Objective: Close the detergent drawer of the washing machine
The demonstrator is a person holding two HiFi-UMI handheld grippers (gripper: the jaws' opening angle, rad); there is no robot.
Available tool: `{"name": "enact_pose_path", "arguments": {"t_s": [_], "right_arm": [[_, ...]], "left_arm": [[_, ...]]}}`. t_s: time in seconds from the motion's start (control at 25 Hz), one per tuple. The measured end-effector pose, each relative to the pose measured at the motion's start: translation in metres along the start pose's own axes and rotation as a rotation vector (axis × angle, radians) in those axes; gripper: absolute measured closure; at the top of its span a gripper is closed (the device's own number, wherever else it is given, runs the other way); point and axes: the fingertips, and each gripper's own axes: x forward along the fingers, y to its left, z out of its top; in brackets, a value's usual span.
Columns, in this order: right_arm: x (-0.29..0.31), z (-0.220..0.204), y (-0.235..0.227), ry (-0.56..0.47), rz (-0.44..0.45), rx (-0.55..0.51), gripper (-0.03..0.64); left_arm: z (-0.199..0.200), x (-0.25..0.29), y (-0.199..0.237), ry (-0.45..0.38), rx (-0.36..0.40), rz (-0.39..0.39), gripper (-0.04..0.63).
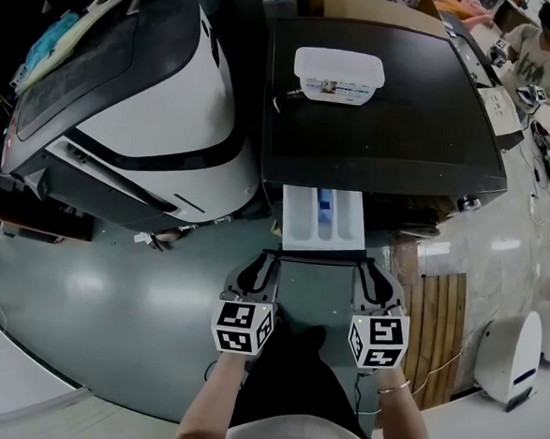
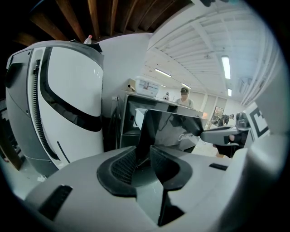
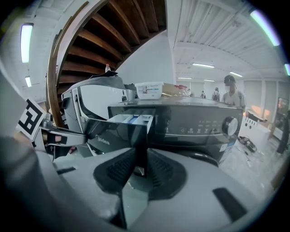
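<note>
- The person's two forearms (image 1: 217, 402) come in from the bottom edge of the head view, each behind a gripper that carries a cube with black-and-white markers (image 1: 242, 326).
- The left gripper (image 1: 270, 257) is at the left end of the detergent drawer (image 1: 299, 217). Its jaws are closed on the edge of the drawer's glossy dark front, one pad against each face (its own view shows this best).
- The right gripper (image 1: 367, 264) is at the right end of that same front, and its jaws are clamped on the edge in the same way.
- The drawer stands pulled out from the front of the washing machine (image 1: 403, 129), near the left corner. Its white compartments lie open from above, with a blue piece in the middle one.
- A white plastic box (image 1: 339, 75) with a lid sits on the machine's dark top, left of centre and nearer the back edge.
- A larger white and grey machine (image 1: 162, 93) stands just beside the washer's left side.
- At the far right corner, a person (image 1: 541, 45) sits at a cluttered counter (well apart from the washer).
</note>
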Motion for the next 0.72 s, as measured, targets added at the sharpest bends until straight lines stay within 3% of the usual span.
{"name": "enact_pose_path", "arguments": {"t_s": [0.72], "right_arm": [[0.022, 0.016, -0.008, -0.010, -0.013, 0.025, 0.545]], "left_arm": [[0.016, 0.021, 0.010, -0.005, -0.013, -0.007, 0.518]]}}
